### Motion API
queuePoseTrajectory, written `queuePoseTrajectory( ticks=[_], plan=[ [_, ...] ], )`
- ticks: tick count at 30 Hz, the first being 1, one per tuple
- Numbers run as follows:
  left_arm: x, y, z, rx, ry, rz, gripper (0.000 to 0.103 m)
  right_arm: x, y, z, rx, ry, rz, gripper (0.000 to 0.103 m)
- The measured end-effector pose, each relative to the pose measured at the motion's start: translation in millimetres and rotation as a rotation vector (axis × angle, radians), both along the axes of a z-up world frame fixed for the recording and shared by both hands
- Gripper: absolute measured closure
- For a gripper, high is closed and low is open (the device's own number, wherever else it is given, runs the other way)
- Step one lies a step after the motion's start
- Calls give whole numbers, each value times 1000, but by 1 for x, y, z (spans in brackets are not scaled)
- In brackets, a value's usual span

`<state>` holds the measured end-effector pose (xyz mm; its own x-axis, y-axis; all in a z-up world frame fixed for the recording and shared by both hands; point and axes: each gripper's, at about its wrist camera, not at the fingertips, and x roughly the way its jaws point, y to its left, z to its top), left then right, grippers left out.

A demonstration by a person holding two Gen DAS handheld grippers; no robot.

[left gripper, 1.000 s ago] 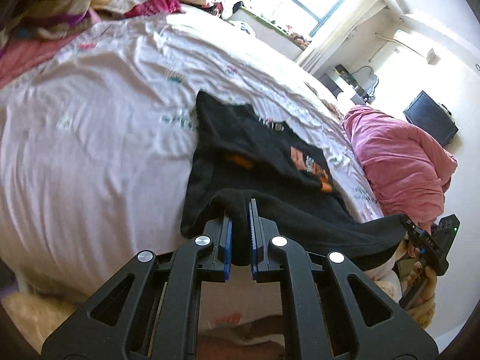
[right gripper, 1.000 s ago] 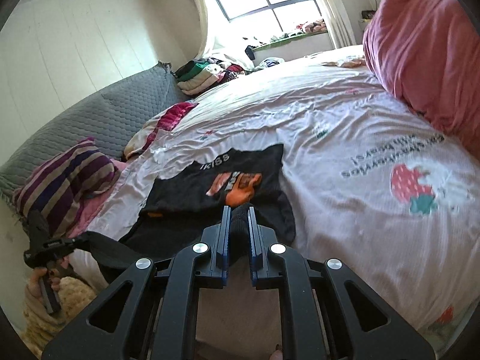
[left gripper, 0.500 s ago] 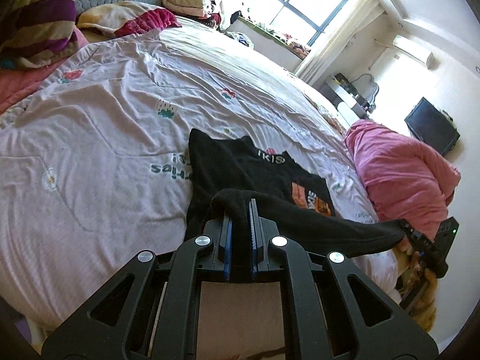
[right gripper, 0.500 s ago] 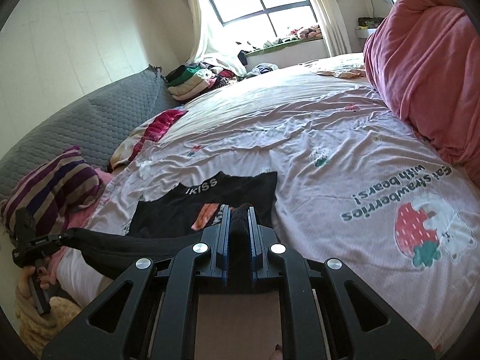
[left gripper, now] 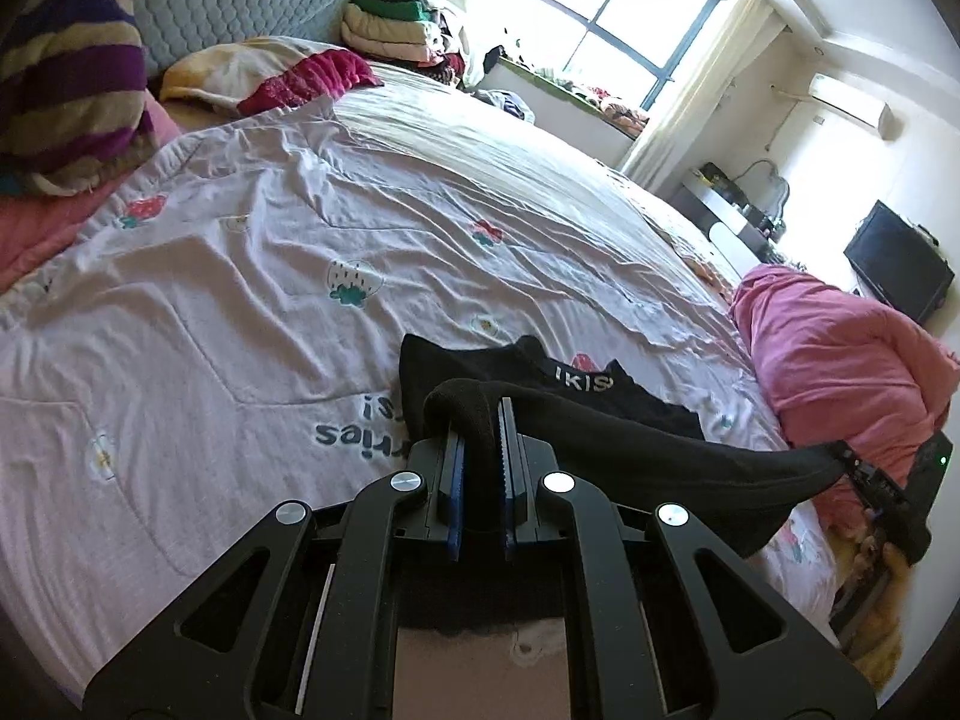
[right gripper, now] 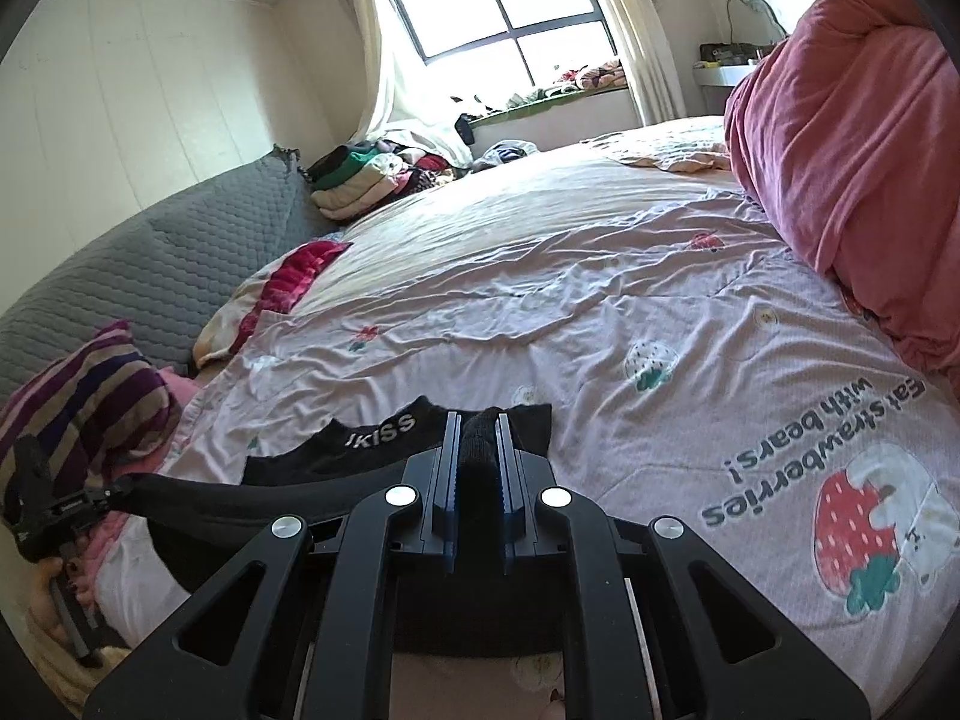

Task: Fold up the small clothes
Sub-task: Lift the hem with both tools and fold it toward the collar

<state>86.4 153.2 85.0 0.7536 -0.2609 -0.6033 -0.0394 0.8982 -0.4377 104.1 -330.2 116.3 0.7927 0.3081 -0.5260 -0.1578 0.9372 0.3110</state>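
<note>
A small black garment (left gripper: 630, 444) with white "KISS" lettering lies at the near edge of the bed; it also shows in the right wrist view (right gripper: 360, 450). My left gripper (left gripper: 480, 420) is shut on one end of its near hem. My right gripper (right gripper: 478, 438) is shut on the other end. The hem hangs stretched in the air between them, above the rest of the garment. The right gripper appears at the far right of the left wrist view (left gripper: 864, 468); the left gripper appears at the far left of the right wrist view (right gripper: 90, 501).
The bed has a pale pink strawberry-print quilt (left gripper: 270, 300). A pink rolled duvet (right gripper: 852, 138) lies on the right side. A striped pillow (left gripper: 66, 72) and grey headboard (right gripper: 150, 264) are on the left. Folded clothes (right gripper: 360, 180) are stacked at the far end.
Both grippers have carried the held hem forward over the garment, covering the orange print. Only the lettered far part still shows.
</note>
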Motion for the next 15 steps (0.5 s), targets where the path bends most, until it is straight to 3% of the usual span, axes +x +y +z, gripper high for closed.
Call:
queuePoseTrajectory(
  ticks=[15],
  plan=[
    [65, 5, -38, 42, 77, 35, 100, 75, 20, -35, -77, 65, -25, 94]
  ],
)
